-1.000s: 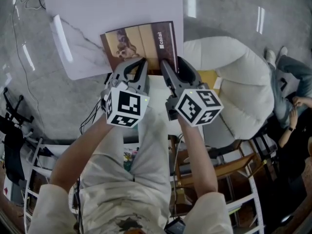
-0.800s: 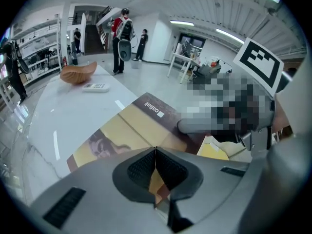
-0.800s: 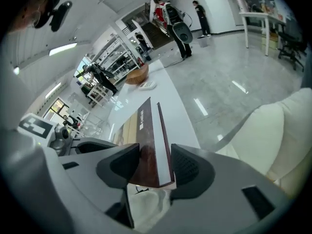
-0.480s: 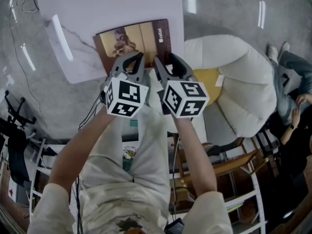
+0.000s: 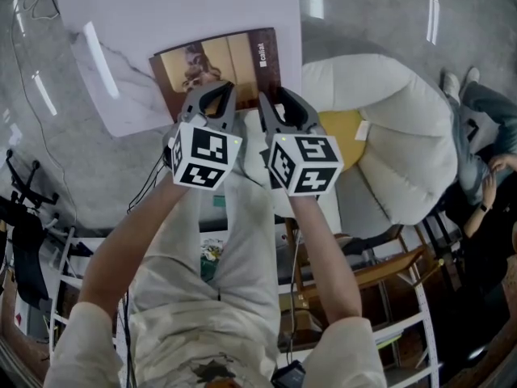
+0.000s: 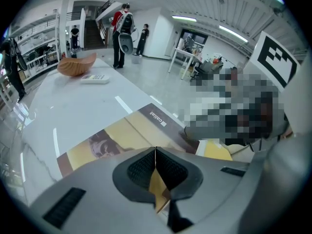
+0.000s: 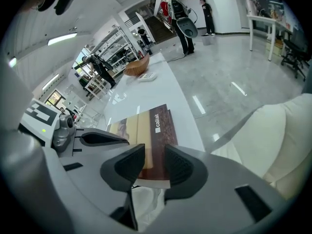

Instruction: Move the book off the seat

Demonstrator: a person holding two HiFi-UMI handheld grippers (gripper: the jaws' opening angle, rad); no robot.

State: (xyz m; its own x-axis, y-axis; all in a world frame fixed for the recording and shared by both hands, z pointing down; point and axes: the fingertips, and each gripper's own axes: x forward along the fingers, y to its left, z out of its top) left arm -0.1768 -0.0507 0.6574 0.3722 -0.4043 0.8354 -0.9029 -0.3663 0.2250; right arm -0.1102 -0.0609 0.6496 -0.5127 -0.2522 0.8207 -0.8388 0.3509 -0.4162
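The brown and yellow book (image 5: pixel 218 63) lies on the white marble table (image 5: pixel 161 14), its near edge at the table's near edge. My left gripper (image 5: pixel 208 95) is shut on the book's near edge; in the left gripper view a tan sheet of the book (image 6: pixel 122 135) sticks out between the closed pads of the left gripper (image 6: pixel 155 155). My right gripper (image 5: pixel 279 103) is beside it at the near right corner. Its jaws have just been closing. In the right gripper view the book (image 7: pixel 151 130) shows through the gap of the right gripper (image 7: pixel 155 162), and the pads stand apart from it.
A white armchair (image 5: pixel 388 136) with a yellow cushion (image 5: pixel 343 128) stands right of the table. A seated person (image 5: pixel 485 152) is at the far right. White shelves (image 5: pixel 48 297) stand at lower left. A wooden bowl (image 6: pixel 75 65) and a remote (image 6: pixel 95 78) lie at the table's far end.
Both grippers and the book have shifted slightly up and left in the head view, further onto the table. The right gripper's jaws stand narrower than before.
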